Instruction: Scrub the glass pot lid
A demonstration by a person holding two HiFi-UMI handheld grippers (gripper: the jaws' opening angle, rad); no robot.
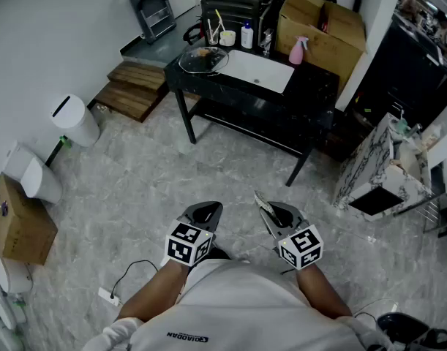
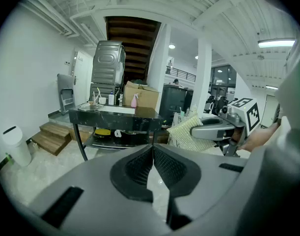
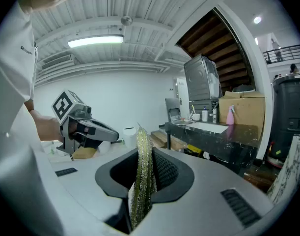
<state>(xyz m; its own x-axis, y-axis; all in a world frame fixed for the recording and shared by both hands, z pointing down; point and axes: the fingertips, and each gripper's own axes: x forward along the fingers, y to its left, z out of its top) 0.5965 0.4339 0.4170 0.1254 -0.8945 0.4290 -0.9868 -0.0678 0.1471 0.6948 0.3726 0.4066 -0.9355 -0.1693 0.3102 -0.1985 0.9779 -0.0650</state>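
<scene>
Far ahead sat the glass pot lid (image 1: 203, 59). The right hand-held gripper (image 1: 272, 212) pinched a scouring pad (image 3: 141, 149); left hand-held gripper (image 2: 152, 162) closed, empty.

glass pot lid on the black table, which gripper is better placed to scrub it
Right, probably. The right gripper is shut on the scouring pad, while the left gripper is shut and empty. Both hang about equally far from the glass pot lid.
</scene>
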